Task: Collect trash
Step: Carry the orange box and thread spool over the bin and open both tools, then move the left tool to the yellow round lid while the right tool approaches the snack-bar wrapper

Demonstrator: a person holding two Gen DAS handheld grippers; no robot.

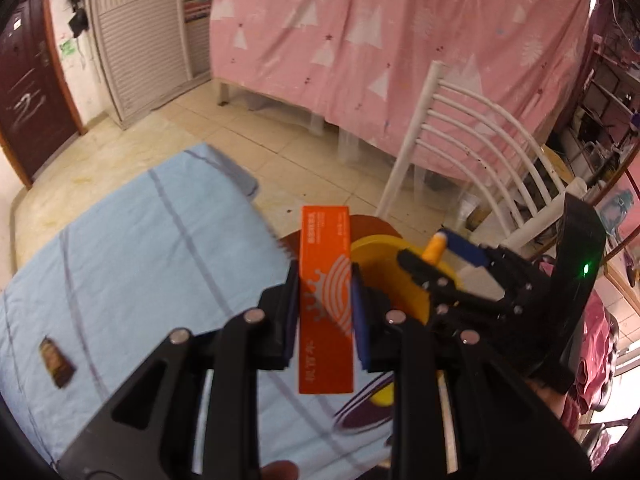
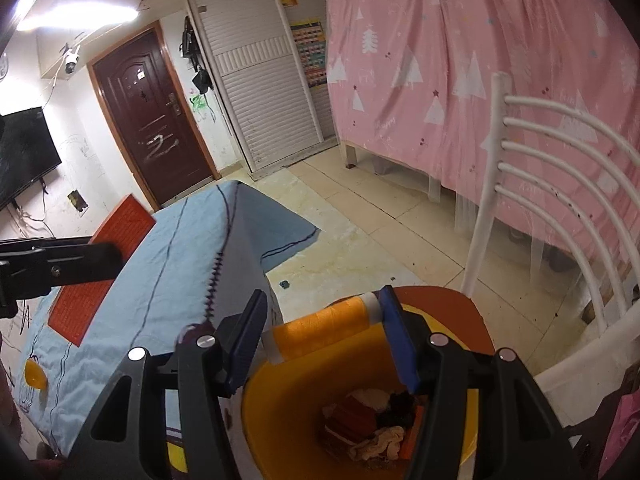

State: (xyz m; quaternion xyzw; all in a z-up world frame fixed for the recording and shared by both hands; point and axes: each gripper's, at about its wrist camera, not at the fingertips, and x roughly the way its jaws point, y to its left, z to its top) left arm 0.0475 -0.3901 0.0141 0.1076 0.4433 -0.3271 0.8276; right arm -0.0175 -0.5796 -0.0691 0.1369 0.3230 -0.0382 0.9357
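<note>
My left gripper (image 1: 325,300) is shut on a long orange box (image 1: 326,300) and holds it upright above the blue-clothed table, near the yellow bin (image 1: 376,252). The box also shows in the right wrist view (image 2: 104,264) at far left. My right gripper (image 2: 324,340) is shut on an orange spool with white ends (image 2: 324,332), held over the yellow bin (image 2: 272,412). The bin holds crumpled trash (image 2: 372,424). In the left wrist view the right gripper (image 1: 440,256) holds the spool (image 1: 434,250) above the bin. A small brown wrapper (image 1: 56,362) lies on the table at left.
The table wears a light blue cloth (image 1: 132,264). A white chair (image 2: 560,184) with a brown seat (image 2: 452,304) carries the bin. A pink-curtained bed (image 2: 480,60) stands behind. A tiled floor (image 2: 380,232), a dark door (image 2: 152,120) and a wardrobe (image 2: 260,92) lie beyond.
</note>
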